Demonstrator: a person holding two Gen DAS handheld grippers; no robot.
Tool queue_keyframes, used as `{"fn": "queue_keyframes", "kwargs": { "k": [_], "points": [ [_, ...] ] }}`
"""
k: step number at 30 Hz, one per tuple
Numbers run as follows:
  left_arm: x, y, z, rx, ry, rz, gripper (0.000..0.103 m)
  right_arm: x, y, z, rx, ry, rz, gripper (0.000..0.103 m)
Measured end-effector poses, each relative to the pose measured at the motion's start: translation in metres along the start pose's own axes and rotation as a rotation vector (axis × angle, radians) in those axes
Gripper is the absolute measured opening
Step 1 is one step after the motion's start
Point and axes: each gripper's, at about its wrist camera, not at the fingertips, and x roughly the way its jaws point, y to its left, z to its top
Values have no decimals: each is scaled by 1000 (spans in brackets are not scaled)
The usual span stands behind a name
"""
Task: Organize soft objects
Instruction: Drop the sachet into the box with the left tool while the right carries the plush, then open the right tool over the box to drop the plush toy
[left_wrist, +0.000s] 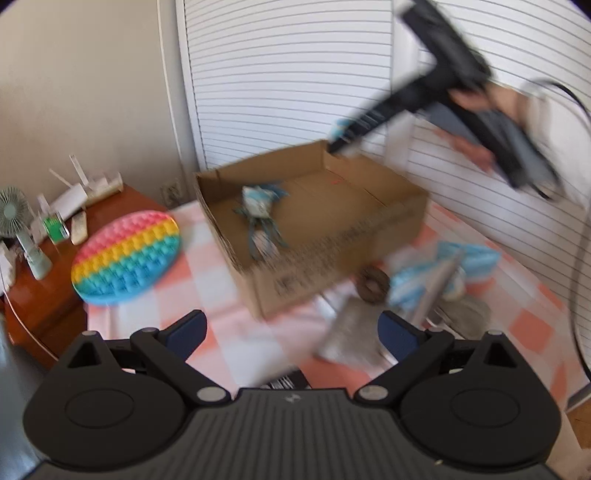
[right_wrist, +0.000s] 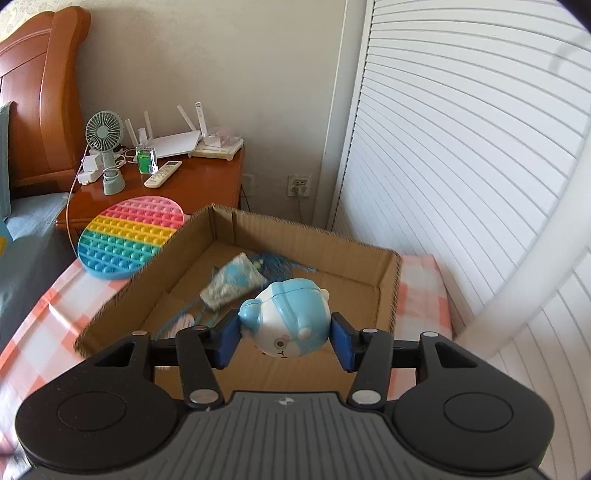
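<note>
Blue-padded, the left gripper (left_wrist: 291, 332) stands spread wide at the bottom of the left wrist view, nothing between its fingers. Beyond it a cardboard box (left_wrist: 332, 251) sits on the pink-checked cloth (left_wrist: 207, 258), a blue tasselled soft toy (left_wrist: 258, 218) lying inside. At right of that frame lie a blurred blue-striped item (left_wrist: 472, 258) and a dark ring (left_wrist: 373, 284). The right gripper (right_wrist: 284, 336) holds a blue-and-white plush head (right_wrist: 291, 317) over the box (its pads touch both sides). A rainbow pop-it mat (right_wrist: 129, 236) rests at centre left, overlapping the cloth and the nightstand (right_wrist: 207, 184); a small fan (right_wrist: 107, 147) stands there.
</note>
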Motion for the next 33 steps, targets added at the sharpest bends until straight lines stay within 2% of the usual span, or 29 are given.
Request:
{"fn": "queue_keyframes", "kwargs": {
  "k": [1,2,8,15,22,29,33],
  "points": [
    [-2,-4,-5,-1,4,-8,99,3,2,4,0,-5,-6,79],
    [-4,-7,-10,-4,6,-14,99,7,3,8,0,-12,-18,90],
    [-15,-18,-31,-1,15,-19,99,-3,10,11,25,3,-29,101],
    [-25,-23,-39,-22,4,-20,101,-51,24,-14,9,-16,-33,103],
    [-36,-32,-43,-9,-21,-14,102,-98,29,-47,57,-49,-14,103],
    [-38,-41,-51,36,-17,59,102,-132,41,-100,88,-68,-41,103],
    [-34,-45,-57,49,6,73,102,-142,49,-138,119,-58,-24,103]
  ]
}}
